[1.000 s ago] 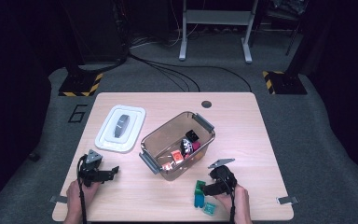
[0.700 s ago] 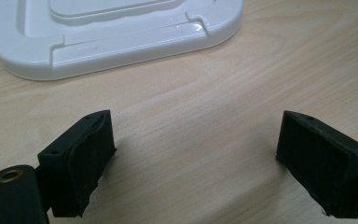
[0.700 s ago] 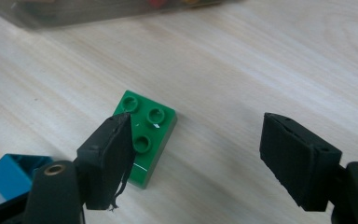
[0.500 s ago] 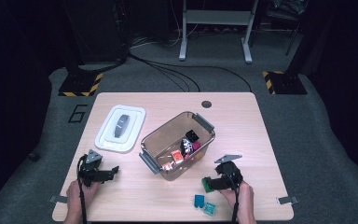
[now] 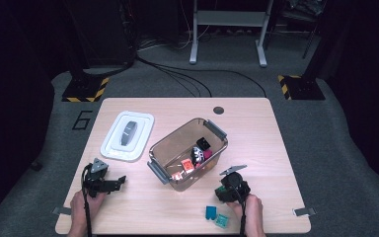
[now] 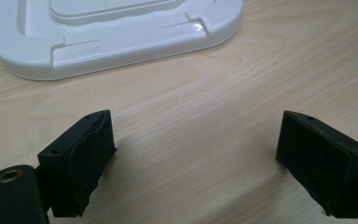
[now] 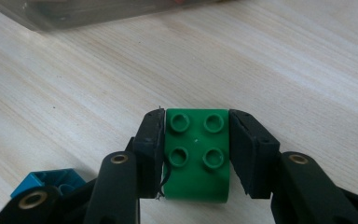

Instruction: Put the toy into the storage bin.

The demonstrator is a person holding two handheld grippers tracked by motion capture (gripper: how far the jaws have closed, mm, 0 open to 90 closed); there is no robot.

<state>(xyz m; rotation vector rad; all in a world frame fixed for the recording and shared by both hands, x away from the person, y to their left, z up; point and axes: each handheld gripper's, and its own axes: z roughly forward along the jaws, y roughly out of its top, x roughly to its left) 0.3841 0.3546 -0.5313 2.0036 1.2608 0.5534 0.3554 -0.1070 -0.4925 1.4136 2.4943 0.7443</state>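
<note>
One piece of writing can be read: a large "6" point(image 5: 82, 120) marked on the grey floor, left of the table point(image 5: 256, 128) and of the clear bin point(image 5: 188, 152), the landmark at the table's middle. Nearest that edge, well to the bin's left and toward the person, the left gripper point(image 5: 109, 183) rests on the wood with its jaws spread wide and only bare table between them; the left gripper view shows the white lid point(image 6: 116, 35) lying flat just beyond the jaws. That lid sits left of the bin and apart from it, a grey handle at its centre. The bin stands slantwise with grey clasps at both ends, and holds several small bricks, orange, black, white and pink, at its right end. To the bin's right front, close to its wall, the right gripper point(image 7: 196, 154) has just been closing and now clamps a green four-stud brick point(image 7: 196, 156), studs facing the camera, pads pressing both sides, the bin's wall ahead of it. Nearer the person, two teal bricks point(image 5: 216, 216) lie on the table by that hand. A dark round hole point(image 5: 219, 110) marks the table behind the bin.
</note>
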